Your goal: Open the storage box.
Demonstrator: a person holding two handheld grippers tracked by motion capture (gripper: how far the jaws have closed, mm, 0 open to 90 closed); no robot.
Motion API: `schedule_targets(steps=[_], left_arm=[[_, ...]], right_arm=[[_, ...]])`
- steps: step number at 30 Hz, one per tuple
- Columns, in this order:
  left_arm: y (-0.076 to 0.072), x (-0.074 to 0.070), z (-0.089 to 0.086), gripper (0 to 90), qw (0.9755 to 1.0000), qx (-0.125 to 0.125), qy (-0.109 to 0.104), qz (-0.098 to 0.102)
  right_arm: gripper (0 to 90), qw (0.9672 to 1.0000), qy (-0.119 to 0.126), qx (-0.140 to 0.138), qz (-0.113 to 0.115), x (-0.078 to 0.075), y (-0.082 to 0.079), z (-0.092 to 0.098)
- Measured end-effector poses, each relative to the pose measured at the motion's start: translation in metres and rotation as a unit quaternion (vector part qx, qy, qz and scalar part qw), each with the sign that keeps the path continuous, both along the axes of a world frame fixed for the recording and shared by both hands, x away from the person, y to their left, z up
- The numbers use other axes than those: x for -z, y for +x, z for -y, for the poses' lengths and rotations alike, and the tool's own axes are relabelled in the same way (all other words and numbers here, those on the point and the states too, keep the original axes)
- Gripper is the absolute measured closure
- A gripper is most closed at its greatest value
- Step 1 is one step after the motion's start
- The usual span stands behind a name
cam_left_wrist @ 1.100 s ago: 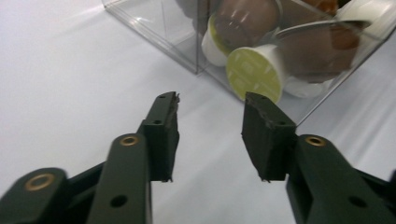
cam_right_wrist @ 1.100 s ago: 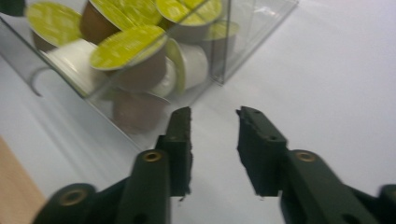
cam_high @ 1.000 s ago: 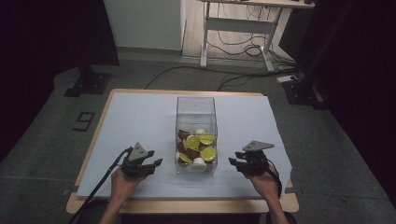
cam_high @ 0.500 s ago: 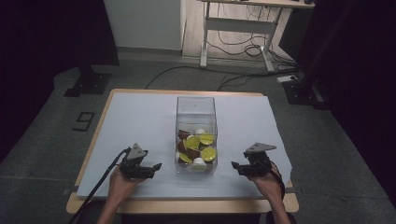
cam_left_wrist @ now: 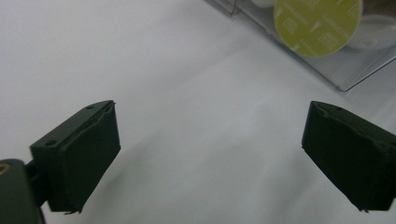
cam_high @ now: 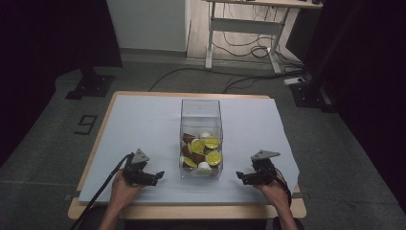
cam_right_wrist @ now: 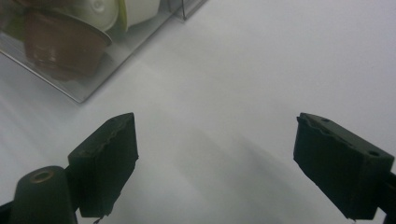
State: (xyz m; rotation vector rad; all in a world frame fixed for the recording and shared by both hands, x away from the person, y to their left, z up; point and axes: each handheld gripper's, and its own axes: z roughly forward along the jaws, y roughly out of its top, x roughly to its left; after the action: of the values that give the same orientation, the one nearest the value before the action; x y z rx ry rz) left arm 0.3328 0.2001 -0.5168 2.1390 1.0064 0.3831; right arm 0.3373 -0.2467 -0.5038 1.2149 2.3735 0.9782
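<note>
A clear plastic box (cam_high: 201,115) stands upright in the middle of the tabletop (cam_high: 143,120), which is covered by a pale sheet, and its lower part holds a heap of coffee capsules (cam_high: 201,151): yellow-green foil lids, brown cups and a few white ones. The left claw (cam_high: 155,175) rests low over the sheet just to the left of the box's near corner, held by the person's left hand (cam_high: 122,189), with its cable (cam_high: 103,191) trailing off toward the tabletop's near edge. The right claw (cam_high: 242,177) sits at the matching spot to the right of the box, in the right hand (cam_high: 273,189), and both point inward at the box from either side without touching it. In the left gripper view the two black jaws stand wide apart with only bare sheet between them, having just been opening; beyond them the box's corner shows a yellow-green capsule lid (cam_left_wrist: 317,23) pressed against the clear wall. In the right gripper view the jaws are likewise spread wide, having just been opening, with nothing between them, and a brown capsule (cam_right_wrist: 60,42) and a white capsule (cam_right_wrist: 95,11) lie behind the box wall at the upper left. A grey three-cornered plate tops each claw in the high view.
</note>
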Motion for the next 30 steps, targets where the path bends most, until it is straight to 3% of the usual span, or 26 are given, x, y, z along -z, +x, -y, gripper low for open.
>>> schedule_targets(steps=[7,14,20,30], left_arm=[[0.001,0.005,0.002,1.4,0.9998,-0.004,0.020,-0.008],[0.003,0.009,0.003,0.0,0.9992,-0.006,0.036,-0.015],[0.004,0.011,0.004,0.0,0.9988,-0.006,0.044,-0.023],[0.004,0.011,0.004,0.0,0.9987,-0.006,0.044,-0.023]], right_arm=[[13.6,0.9996,-0.026,-0.011,-0.011,0.011,0.001,-0.003],[6.6,0.9992,-0.026,-0.007,-0.028,0.020,0.002,-0.003],[0.0,0.9989,-0.040,-0.006,-0.023,0.024,0.001,-0.010],[0.0,0.9996,-0.026,-0.006,-0.006,0.027,-0.003,-0.007]])
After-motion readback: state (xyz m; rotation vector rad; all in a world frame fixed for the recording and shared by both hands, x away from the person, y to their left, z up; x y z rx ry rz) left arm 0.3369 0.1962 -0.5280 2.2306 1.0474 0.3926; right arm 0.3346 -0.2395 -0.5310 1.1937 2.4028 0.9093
